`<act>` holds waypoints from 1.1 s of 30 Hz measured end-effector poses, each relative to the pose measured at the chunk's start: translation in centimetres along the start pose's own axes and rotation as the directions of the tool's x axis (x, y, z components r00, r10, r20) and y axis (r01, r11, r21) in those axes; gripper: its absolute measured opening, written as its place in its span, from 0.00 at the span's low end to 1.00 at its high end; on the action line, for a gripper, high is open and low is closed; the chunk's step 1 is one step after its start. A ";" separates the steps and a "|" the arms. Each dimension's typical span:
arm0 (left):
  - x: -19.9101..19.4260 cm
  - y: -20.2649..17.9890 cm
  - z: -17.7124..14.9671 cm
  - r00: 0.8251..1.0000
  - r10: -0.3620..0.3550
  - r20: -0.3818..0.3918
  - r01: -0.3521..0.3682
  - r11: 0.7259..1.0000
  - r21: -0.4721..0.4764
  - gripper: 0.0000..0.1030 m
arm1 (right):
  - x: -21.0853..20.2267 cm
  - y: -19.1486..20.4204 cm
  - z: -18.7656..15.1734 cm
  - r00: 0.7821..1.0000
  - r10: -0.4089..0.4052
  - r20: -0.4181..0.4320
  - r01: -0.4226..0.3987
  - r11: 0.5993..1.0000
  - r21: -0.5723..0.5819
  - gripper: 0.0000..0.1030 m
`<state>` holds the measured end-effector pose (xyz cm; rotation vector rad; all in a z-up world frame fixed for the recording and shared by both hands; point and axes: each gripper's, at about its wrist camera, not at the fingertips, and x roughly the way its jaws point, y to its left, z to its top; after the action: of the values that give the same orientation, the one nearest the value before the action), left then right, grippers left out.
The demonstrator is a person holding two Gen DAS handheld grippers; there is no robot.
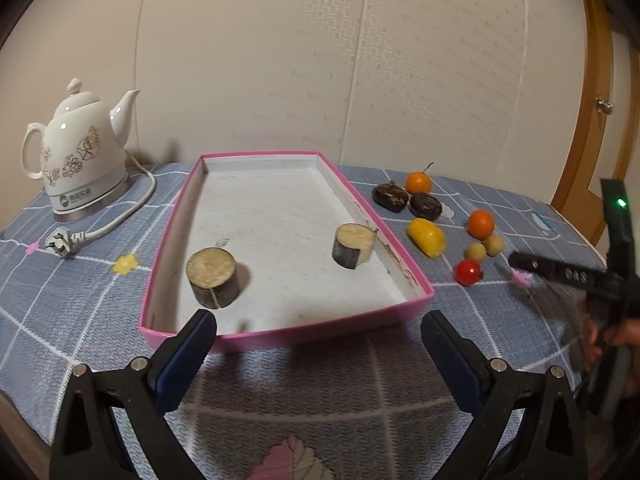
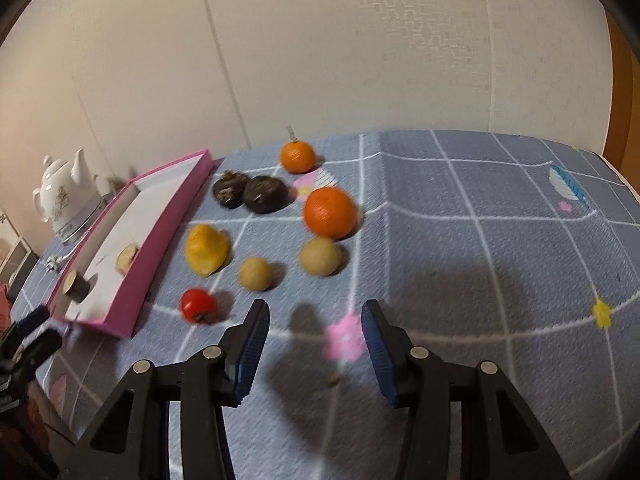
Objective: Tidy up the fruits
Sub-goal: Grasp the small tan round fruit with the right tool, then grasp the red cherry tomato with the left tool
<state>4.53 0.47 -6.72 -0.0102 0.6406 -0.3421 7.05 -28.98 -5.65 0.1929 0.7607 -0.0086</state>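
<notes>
Blue checked cloth (image 2: 460, 216) covers the table against a pale wall. Right gripper (image 2: 316, 344) hangs low over it, jaws wide apart and empty; nearest are the cherry tomato (image 2: 197, 305) at 10 o'clock and 2 tan round fruits (image 2: 256, 274) (image 2: 321, 256) at 12. Beyond lie a yellow fruit (image 2: 206, 249), 2 oranges (image 2: 330, 212) (image 2: 297, 156) and 2 dark brown fruits (image 2: 265, 194). Left gripper (image 1: 318, 334), also wide open and empty, faces the pink tray (image 1: 288, 334), which holds 2 cut cane-like stubs (image 1: 214, 278) (image 1: 354, 245). My worry: round fruit could roll off if clipped by a finger, or the light tray could shift.
</notes>
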 end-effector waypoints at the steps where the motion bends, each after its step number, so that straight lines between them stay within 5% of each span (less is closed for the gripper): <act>1: 0.0 -0.2 0.0 1.000 -0.002 -0.002 0.002 1.000 0.003 1.00 | 0.2 -0.1 0.3 1.000 -0.001 0.002 0.001 1.000 0.000 0.42; 15: 0.4 -2.3 -0.5 0.999 -0.032 -0.018 0.032 0.998 0.048 1.00 | 3.7 -0.5 2.6 0.996 0.046 -0.079 -0.042 0.998 0.050 0.26; 28: 1.4 -5.4 1.0 0.999 -0.048 -0.017 0.049 0.997 0.060 0.99 | 1.4 -1.4 0.7 0.990 -0.141 -0.013 0.141 0.990 -0.005 0.26; 33: 2.3 -8.6 2.1 0.998 -0.062 -0.018 0.064 0.990 0.124 0.96 | 1.0 -1.7 0.2 0.989 -0.145 0.005 0.145 0.989 0.003 0.26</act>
<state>4.85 -8.54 -5.40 0.0912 0.6329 -0.4429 7.81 -30.60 -6.51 0.1390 0.7688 -0.1482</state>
